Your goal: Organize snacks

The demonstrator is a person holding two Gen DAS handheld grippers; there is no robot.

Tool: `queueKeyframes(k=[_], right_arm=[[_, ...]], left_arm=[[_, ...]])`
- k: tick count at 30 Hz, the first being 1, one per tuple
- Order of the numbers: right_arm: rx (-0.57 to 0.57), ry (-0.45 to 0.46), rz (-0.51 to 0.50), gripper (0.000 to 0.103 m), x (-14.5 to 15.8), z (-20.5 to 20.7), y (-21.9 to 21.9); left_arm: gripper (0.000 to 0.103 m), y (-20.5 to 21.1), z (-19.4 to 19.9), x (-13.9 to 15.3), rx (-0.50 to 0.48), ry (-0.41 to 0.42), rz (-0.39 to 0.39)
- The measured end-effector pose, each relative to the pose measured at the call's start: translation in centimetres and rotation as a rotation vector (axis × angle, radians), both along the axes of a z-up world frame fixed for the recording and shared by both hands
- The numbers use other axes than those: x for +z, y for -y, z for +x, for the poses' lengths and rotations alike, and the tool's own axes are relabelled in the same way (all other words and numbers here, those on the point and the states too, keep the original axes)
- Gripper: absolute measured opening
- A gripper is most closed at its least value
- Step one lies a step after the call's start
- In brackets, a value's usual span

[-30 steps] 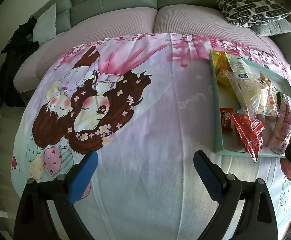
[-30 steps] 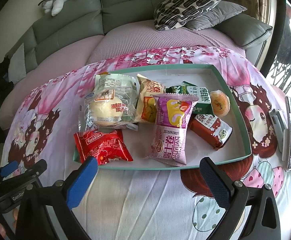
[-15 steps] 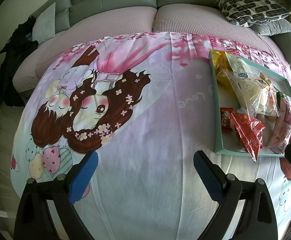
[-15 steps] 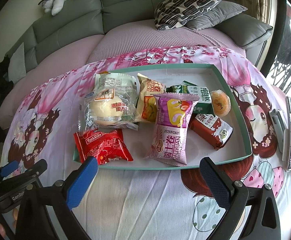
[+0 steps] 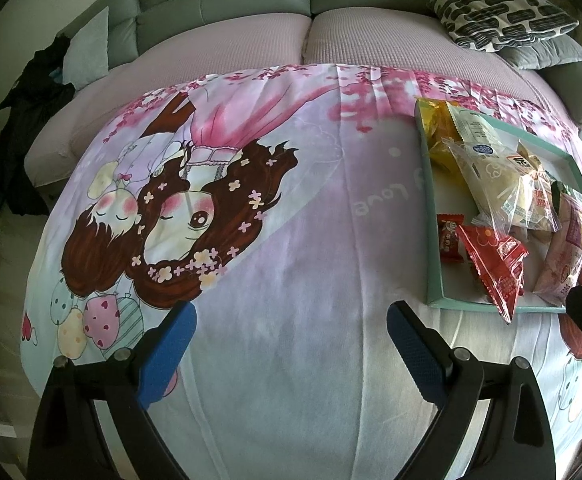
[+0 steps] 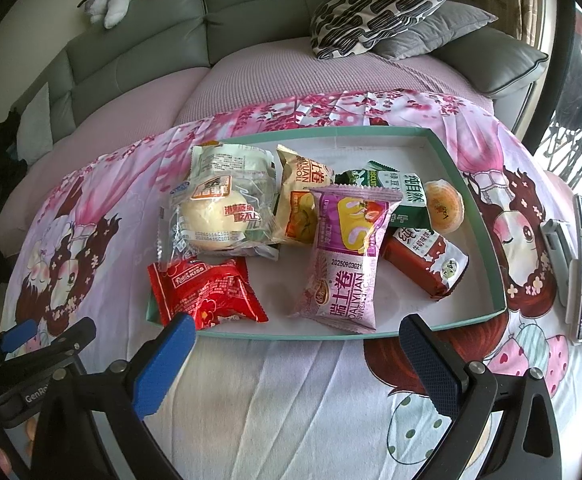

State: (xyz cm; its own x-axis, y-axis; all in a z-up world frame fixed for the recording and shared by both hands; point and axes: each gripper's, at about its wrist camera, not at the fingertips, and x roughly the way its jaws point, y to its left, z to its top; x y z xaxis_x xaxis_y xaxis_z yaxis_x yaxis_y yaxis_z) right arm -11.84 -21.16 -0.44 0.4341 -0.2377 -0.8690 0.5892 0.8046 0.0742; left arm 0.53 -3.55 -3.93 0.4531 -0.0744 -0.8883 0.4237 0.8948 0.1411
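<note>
On the cartoon cloth point(image 6: 291, 392) sits a green tray point(image 6: 487, 216) full of snacks. A red packet point(image 6: 205, 294) hangs over the tray's near left corner. Next to it lies a pink roll packet point(image 6: 345, 264). Behind them are a clear bag with a white bun point(image 6: 219, 212), a yellow packet point(image 6: 299, 200), a green box point(image 6: 395, 192), a little round cake point(image 6: 445, 206) and a brown packet point(image 6: 427, 262). The right gripper point(image 6: 297, 334) hangs just in front of the tray, wide apart and holding nothing. The left gripper point(image 5: 291, 326) is wide apart too, over bare cloth, with the tray off to its right.
</note>
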Motion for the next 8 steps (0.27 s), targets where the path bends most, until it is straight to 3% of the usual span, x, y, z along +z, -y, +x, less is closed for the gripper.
queueKeyframes(k=[8], right_arm=[[0.002, -0.001, 0.000, 0.103, -0.04, 0.00, -0.06]], left_arm=[[0.096, -0.17, -0.09, 0.50, -0.003, 0.016, -0.022]])
